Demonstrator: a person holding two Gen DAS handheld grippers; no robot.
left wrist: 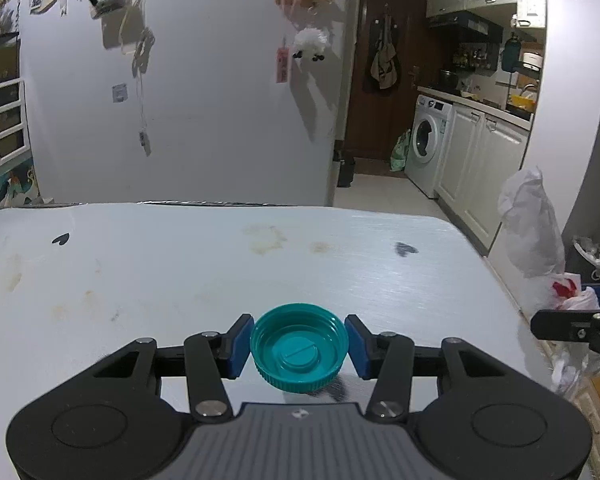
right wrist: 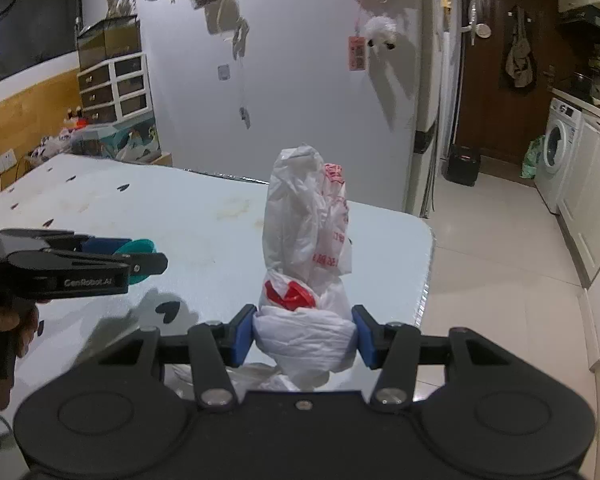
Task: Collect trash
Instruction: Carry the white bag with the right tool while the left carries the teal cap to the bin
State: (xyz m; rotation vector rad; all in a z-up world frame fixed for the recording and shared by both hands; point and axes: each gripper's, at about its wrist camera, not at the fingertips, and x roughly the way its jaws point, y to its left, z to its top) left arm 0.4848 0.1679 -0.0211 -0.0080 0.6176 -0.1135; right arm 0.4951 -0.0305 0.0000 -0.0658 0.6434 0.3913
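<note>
Clearly, the left gripper [left wrist: 299, 346] has its jaws closed partway on a teal bottle cap [left wrist: 299, 347], blue pads pressing its ribbed rim on both sides, open side up, held above the pale stained surface [left wrist: 180, 264]. The right gripper [right wrist: 305, 336] has its jaws clamped on a bunched white plastic bag [right wrist: 306, 240] with red print, whose loose top rises ahead of the jaws, near the surface's right edge.
</note>
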